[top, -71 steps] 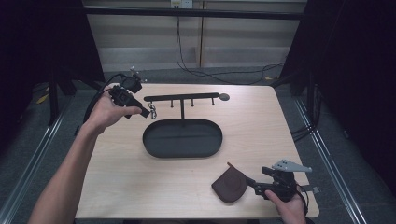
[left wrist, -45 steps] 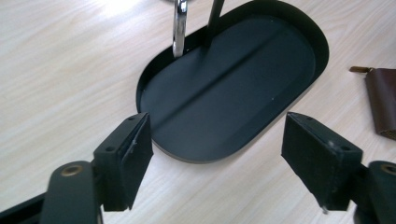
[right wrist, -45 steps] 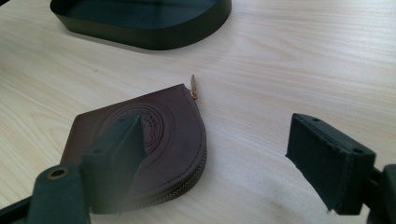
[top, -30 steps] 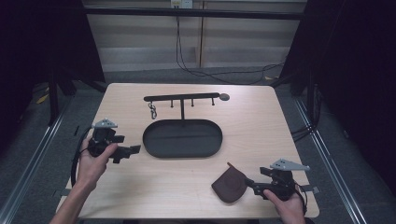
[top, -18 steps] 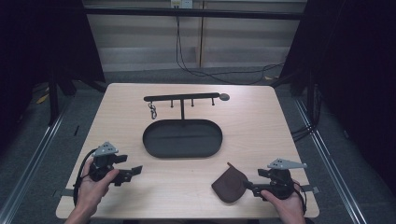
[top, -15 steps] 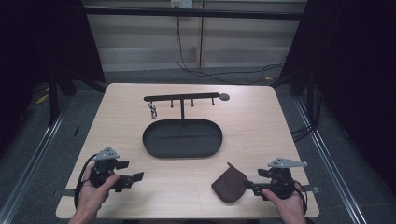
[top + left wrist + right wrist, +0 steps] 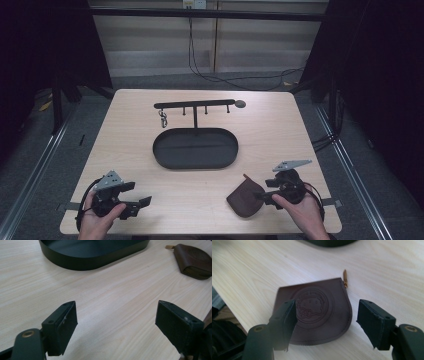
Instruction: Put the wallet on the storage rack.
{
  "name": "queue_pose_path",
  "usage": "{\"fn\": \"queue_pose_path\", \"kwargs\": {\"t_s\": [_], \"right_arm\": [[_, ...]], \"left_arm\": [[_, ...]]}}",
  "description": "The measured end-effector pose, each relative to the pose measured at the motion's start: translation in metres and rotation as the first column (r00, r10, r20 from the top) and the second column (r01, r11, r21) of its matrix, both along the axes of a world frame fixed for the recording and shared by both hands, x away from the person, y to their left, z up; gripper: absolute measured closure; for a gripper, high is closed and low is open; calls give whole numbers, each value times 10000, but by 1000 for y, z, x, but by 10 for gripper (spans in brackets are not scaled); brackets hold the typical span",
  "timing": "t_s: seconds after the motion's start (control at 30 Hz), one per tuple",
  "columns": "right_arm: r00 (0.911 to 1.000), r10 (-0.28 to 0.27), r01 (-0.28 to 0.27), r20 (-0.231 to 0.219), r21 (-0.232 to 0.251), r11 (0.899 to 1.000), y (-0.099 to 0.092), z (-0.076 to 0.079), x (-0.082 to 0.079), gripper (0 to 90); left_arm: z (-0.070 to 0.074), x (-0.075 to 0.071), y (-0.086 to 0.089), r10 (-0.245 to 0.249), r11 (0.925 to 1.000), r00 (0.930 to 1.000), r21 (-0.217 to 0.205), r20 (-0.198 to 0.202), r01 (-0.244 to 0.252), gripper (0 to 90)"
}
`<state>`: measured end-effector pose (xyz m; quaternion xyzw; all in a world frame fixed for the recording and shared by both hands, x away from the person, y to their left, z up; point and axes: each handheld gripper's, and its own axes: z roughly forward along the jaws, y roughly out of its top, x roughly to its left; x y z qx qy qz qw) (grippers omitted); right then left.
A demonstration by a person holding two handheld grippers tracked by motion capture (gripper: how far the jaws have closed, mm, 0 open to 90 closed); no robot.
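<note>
The brown leather coin pouch (image 7: 317, 315) lies flat at the table's (image 7: 320, 145) near right edge, zipper pull toward the black oval tray (image 7: 195, 148). The right gripper (image 7: 263, 194) straddles it, jaws closing, not yet pressing. The left gripper (image 7: 142, 204) gapes empty.

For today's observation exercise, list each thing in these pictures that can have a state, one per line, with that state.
Pouch: flat on the table, zip shut, between the right jaws, not gripped.
Tray: empty, flat on the table.
Rack: upright behind the tray, keyring on one peg.
Keyring: hanging from the rack.
Left gripper: open, jaws just opening, nothing between.
Right gripper: open, jaws just closing around the pouch.
</note>
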<state>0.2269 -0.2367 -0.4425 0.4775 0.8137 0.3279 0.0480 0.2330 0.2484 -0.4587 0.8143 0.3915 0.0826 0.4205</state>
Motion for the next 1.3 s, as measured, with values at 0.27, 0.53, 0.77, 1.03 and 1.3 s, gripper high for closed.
{"fn": "queue_pose_path", "kwargs": {"t_s": [0.27,0.53,0.77,1.03,1.3], "right_arm": [[9806,400,-619,-1917,-1096,9920,13,-10,16,178],[9655,569,-980,-2542,-1521,9835,23,-8,29,196],[9419,634,-1343,-3298,-1970,9712,31,-15,41,229],[9146,557,-1497,-4005,-2073,9668,36,-20,50,260],[9000,551,-1549,-4323,-1991,9676,37,-19,53,281]], "left_arm": [[-1,0,-1,-255,9997,9997,65,-14,255,177],[-2,2,-4,-501,9987,9986,86,-158,502,176],[-2,4,-1,-306,9995,9995,24,-18,306,176],[-1,5,1,-207,9998,9998,-59,14,207,171],[-2,5,0,-252,9997,9997,8,-26,252,171]]}}
